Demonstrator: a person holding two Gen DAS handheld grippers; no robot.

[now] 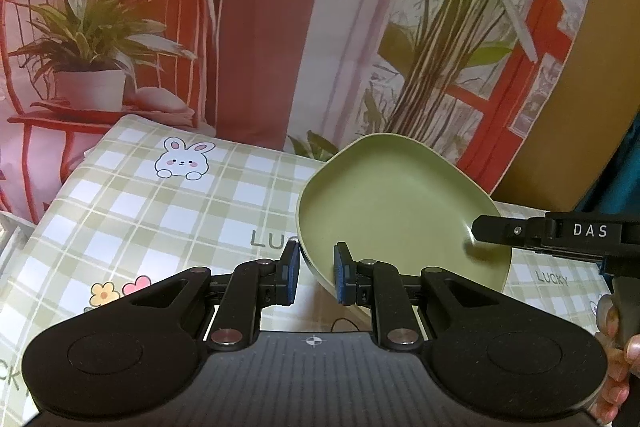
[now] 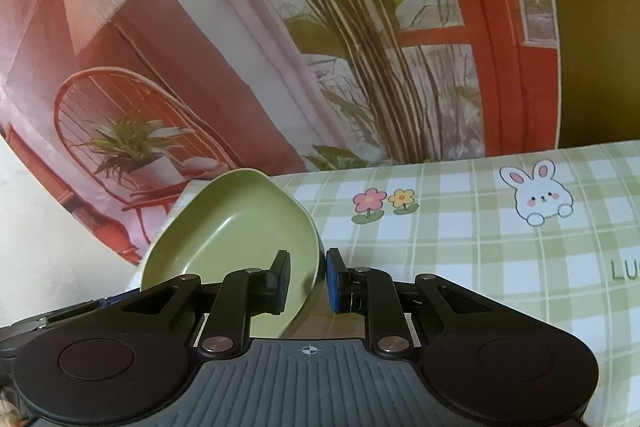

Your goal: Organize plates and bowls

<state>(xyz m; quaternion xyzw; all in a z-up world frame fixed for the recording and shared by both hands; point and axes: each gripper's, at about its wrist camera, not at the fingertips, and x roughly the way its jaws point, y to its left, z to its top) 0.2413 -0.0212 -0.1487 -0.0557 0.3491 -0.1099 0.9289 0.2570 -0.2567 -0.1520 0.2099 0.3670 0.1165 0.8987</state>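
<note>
From the left wrist view, the left gripper (image 1: 316,273) pinches the near rim of a green plate (image 1: 400,203), its blue pads close together with the rim between them. The plate sits tilted, its far edge up against the printed backdrop (image 1: 280,27), and it looks raised off the checked tablecloth (image 1: 160,211) rather than lying flat on it. At the right edge the right gripper (image 1: 486,231) reaches in from the side, its black tip over the plate's opposite rim, with part of a hand (image 1: 618,367) below it.

From the right wrist view, the right gripper's jaws stand narrow, one pad inside the plate and one outside, clamped on the rim at the plate's right side. The plate fills the lower left here, tipped toward the camera, with the tablecloth stretching bare to the right apart from its printed rabbit (image 2: 540,197) and flowers (image 2: 384,205).

No other plates, bowls or rack show in either view, so I cannot tell how much is already sorted. I judge this one plate to be mid-carry, held by both tools, with its setting-down yet to come.
</note>
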